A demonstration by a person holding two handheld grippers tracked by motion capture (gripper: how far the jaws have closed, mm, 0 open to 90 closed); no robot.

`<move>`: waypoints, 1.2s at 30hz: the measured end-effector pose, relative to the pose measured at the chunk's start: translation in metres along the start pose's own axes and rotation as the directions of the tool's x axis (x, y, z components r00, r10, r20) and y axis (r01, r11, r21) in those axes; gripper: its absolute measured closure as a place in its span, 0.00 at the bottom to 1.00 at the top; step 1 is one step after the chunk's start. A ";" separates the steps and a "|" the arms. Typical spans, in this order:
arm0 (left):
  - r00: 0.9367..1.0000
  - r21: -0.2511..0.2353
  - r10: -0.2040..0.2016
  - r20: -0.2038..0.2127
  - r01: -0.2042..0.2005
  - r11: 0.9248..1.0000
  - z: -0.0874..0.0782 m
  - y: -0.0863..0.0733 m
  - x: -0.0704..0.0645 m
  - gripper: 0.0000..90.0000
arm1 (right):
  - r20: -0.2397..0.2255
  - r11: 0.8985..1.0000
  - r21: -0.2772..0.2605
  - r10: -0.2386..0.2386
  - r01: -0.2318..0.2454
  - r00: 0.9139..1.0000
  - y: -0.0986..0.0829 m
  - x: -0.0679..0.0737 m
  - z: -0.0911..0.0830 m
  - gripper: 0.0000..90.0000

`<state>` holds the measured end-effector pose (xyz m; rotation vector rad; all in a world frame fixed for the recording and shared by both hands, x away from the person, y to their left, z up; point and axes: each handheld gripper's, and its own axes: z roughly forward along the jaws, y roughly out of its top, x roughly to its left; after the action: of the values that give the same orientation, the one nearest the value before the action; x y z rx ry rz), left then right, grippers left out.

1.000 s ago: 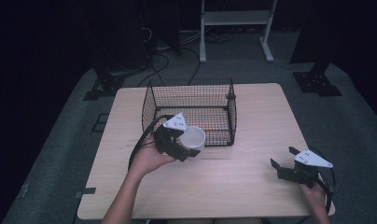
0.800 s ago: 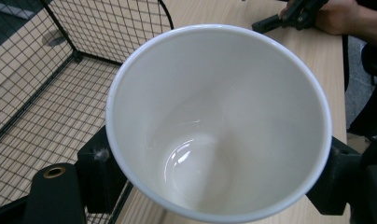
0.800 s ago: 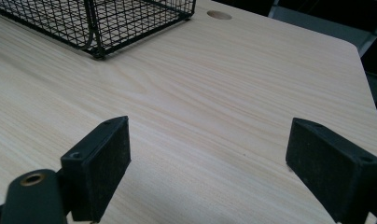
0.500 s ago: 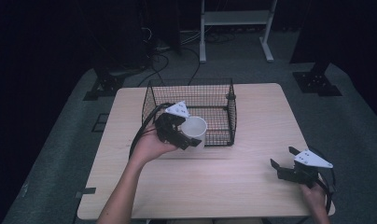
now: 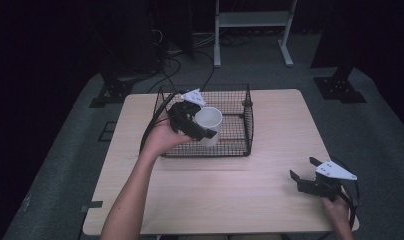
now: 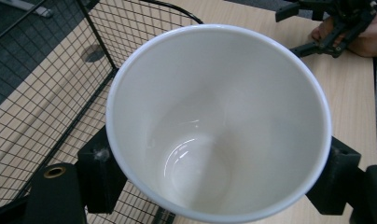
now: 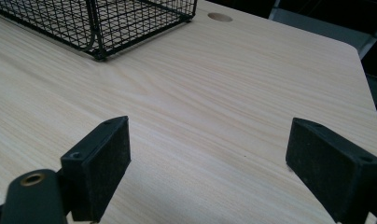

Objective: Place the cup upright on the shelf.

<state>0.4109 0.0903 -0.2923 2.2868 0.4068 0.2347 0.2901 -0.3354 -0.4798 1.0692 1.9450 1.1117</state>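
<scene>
Two grippers were in my feed, and I placed each against the black wire basket [image 5: 240, 131] on the wooden table [image 5: 230, 190]. At the basket's left front corner, my left gripper [image 5: 202, 122] was clamped on a white cup [image 5: 209, 125], one black jaw pressed to each side of its wall. I saw the cup held above the basket's near rim, tilted so its open mouth faced up and toward the high view. In the left gripper view its pale inside looked empty, with the basket's mesh beneath and to the left of it. Well to the right of the basket and nearer the table's front edge, my right gripper [image 5: 306, 172] sat low over bare wood, jaws spread wide with nothing between them, the basket's corner far ahead of it in the right gripper view.
</scene>
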 end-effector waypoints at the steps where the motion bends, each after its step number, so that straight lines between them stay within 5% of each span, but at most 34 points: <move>1: 1.000 0.000 0.000 0.000 0.000 1.000 0.000 0.000 0.000 0.23 | 0.000 1.000 0.000 0.000 0.000 1.000 0.000 0.000 0.000 0.15; 27: 0.996 0.029 -0.048 -0.080 0.050 0.998 0.037 0.005 0.049 0.23 | -0.007 1.000 -0.006 0.007 -0.007 1.000 0.000 -0.001 0.000 0.15; 36: 0.996 0.043 -0.068 -0.063 0.071 0.997 0.051 -0.002 0.060 0.23 | -0.008 1.000 -0.006 0.012 -0.012 1.000 0.000 -0.001 0.000 0.15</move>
<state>0.4816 0.0783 -0.3256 2.3091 0.5272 0.2634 0.2902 -0.3366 -0.4796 1.0758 1.9428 1.1288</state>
